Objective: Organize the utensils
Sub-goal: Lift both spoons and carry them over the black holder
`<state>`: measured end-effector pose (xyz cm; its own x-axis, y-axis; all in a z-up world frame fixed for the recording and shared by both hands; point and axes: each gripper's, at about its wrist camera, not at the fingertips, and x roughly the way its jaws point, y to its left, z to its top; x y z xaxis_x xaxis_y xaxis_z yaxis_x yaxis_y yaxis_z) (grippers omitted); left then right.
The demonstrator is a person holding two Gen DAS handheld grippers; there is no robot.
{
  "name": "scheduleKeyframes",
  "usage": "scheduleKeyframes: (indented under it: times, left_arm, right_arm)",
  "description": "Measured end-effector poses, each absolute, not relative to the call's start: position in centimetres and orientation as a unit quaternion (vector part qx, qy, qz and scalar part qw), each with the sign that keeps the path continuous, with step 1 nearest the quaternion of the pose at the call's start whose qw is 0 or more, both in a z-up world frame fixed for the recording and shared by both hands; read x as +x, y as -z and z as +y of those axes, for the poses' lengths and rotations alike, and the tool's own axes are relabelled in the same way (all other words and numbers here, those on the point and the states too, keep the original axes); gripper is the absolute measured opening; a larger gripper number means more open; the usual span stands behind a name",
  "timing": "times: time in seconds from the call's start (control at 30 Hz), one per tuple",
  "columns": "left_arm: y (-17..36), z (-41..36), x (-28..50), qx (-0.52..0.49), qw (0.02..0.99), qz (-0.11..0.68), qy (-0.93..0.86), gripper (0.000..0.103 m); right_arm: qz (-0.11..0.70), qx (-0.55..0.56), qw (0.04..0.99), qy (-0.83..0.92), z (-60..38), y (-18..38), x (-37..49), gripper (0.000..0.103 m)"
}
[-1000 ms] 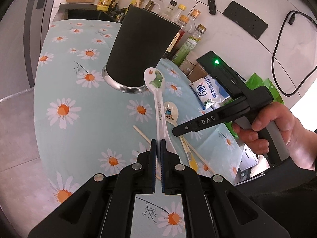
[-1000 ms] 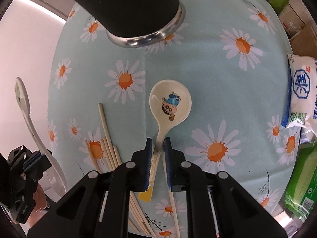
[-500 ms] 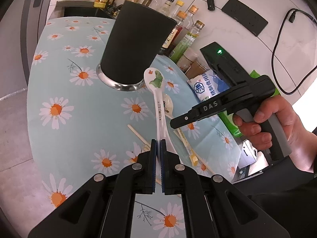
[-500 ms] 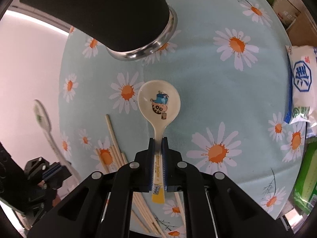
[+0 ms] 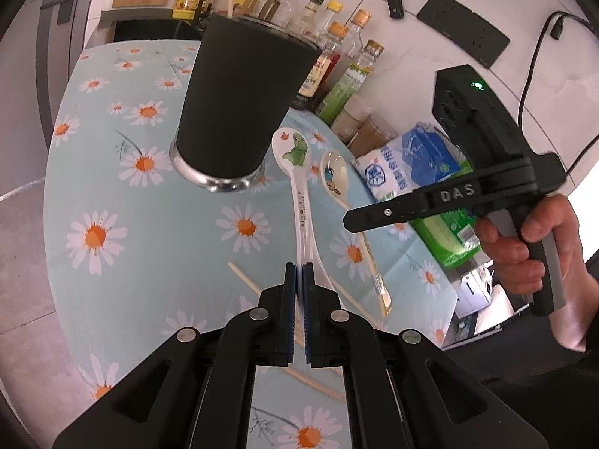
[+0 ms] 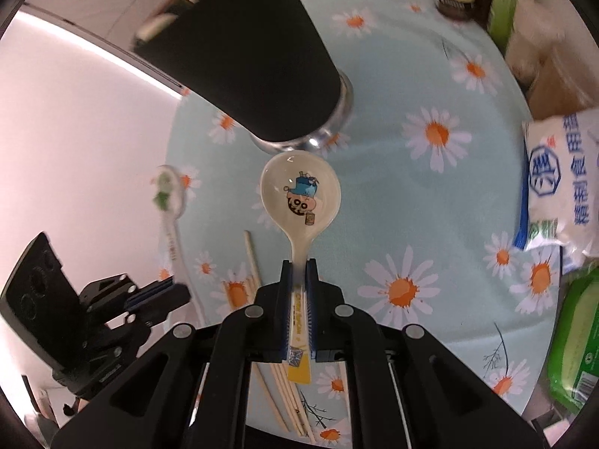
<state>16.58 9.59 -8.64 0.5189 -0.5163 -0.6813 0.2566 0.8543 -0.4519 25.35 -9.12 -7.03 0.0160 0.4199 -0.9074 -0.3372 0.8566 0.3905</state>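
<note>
Left gripper (image 5: 299, 267): fingers clenched on the handle of the white dinosaur spoon (image 5: 295, 151), blue pads flat against it. Right gripper (image 6: 298, 263): fingers likewise clamped, on the handle of the cream cartoon spoon (image 6: 301, 196); its yellow handle end sticks out behind the pads.

Table (image 5: 168, 224): round, covered with a pale blue daisy-print cloth.

Black holder cup (image 5: 243, 101): tall, tapered, steel base ring, standing upright on the cloth. At least one chopstick leans out past its rim in the right wrist view.

Salt bag (image 6: 561, 179): white and blue, lying at the table edge near a green packet (image 5: 453, 235). Row of sauce bottles (image 5: 348, 60) behind the cup, along the wall.

Person's hand (image 5: 539, 247): wrapped round the right gripper's grip.

Dinosaur spoon: bowl forward, raised off the cloth, just beside the cup's base in the left wrist view. Cartoon spoon: also lifted, bowl pointing toward the cup base, picture side up.

Wooden chopsticks (image 6: 254, 273): loose bundle lying on the cloth beneath the right gripper, one stray stick a little apart.
</note>
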Motion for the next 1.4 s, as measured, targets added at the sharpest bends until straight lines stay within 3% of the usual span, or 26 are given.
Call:
scheduleKeyframes:
  times: [0.83, 1.4]
  left_arm:
    - [-2.1, 11.4, 22.8, -0.168, 0.929, 0.296, 0.142, 0.002]
    - [-5.8, 12.1, 27.8, -0.141, 0.962, 0.205, 0.112, 0.002]
  right_arm:
    - [0.407, 0.061, 0.804, -0.429, -7.8, -7.4, 28.6, 0.008]
    - [0.294, 0.086, 0.855, -0.418, -6.6, -11.0, 33.4, 0.009]
